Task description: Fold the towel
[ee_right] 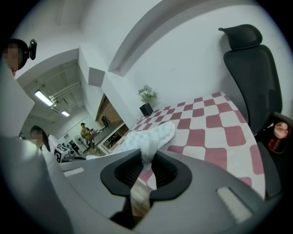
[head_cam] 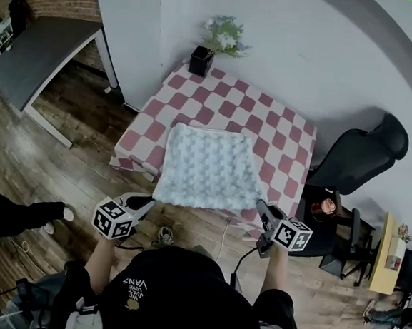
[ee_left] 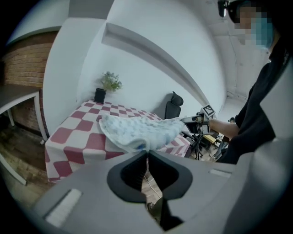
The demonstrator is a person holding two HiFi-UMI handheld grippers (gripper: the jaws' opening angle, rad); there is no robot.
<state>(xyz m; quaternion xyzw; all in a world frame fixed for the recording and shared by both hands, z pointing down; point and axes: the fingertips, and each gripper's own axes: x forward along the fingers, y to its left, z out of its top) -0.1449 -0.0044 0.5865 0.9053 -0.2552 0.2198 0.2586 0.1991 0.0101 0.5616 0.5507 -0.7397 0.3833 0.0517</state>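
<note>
While the head view looks down on it all, the towel (head_cam: 209,166) lies spread on the checkered table (head_cam: 288,131), pale and bumpy. Its near edge hangs just off the table's front. The left gripper (head_cam: 146,204) sits at the towel's near left corner and the right gripper (head_cam: 262,206) at the near right corner, so the cloth stretches between the two sets of jaws. Way past both tips, at the far edge of the table, there's a black plant pot (head_cam: 201,61). A black office chair (head_cam: 364,156) stands off to the right gripper's outer side.

In the left gripper view, the jaws are basically pressed together with only a sliver of a gap, and a corner of the towel is pinched right at their tips. From there the cloth runs ahead and to the right, lifted a bit off the table near the jaws. The other gripper shows up beyond it at the far end of that edge.

In the right gripper view it's the same deal. The jaws are narrow and clamped on a bunched-up corner of towel that pokes up between them. The rest trails off ahead and to the left, and bare checkered table lies ahead and to the right of the tips.
</note>
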